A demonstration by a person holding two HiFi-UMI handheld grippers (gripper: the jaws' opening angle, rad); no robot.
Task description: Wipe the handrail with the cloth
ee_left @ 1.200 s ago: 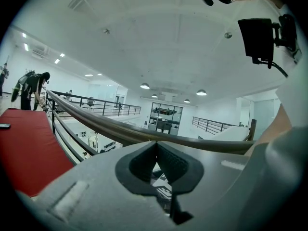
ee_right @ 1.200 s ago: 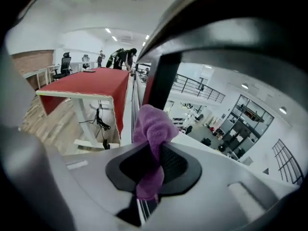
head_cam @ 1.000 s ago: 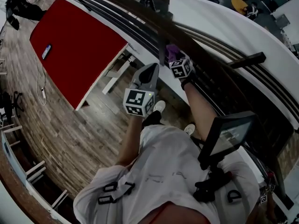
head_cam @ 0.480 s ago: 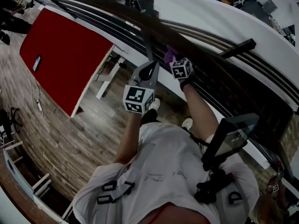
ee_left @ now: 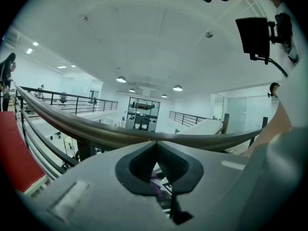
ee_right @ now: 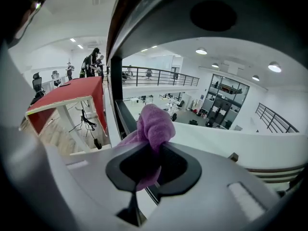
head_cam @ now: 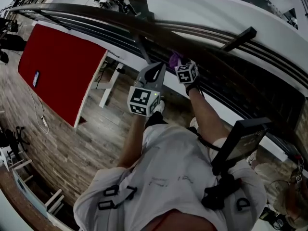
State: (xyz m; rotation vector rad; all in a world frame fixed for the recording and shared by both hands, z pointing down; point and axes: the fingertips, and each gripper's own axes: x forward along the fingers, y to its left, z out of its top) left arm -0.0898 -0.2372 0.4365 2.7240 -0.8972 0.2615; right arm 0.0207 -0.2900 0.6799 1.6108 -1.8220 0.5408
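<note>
Your right tool [head_cam: 177, 64] pinches the purple cloth [head_cam: 174, 58] between its jaws. In the right gripper view the tool [ee_right: 155, 147] has the cloth [ee_right: 155, 123] bunched up above its tips, with a tail hanging down through the opening behind them. The cloth sits right up against the near side of the dark wooden handrail [head_cam: 106, 20], just below its top edge; whether it actually presses on the wood cannot be made out. Your left tool [head_cam: 155, 70] has its jaws pressed together with nothing between them, as the left gripper view shows [ee_left: 156, 143]. It points up at the handrail [ee_left: 96, 131], just beside the right tool and on the same near side of the rail. A red surface [head_cam: 62, 66] stands on the wooden floor [head_cam: 67, 143] near the handrail, out beyond the left tool.
</note>
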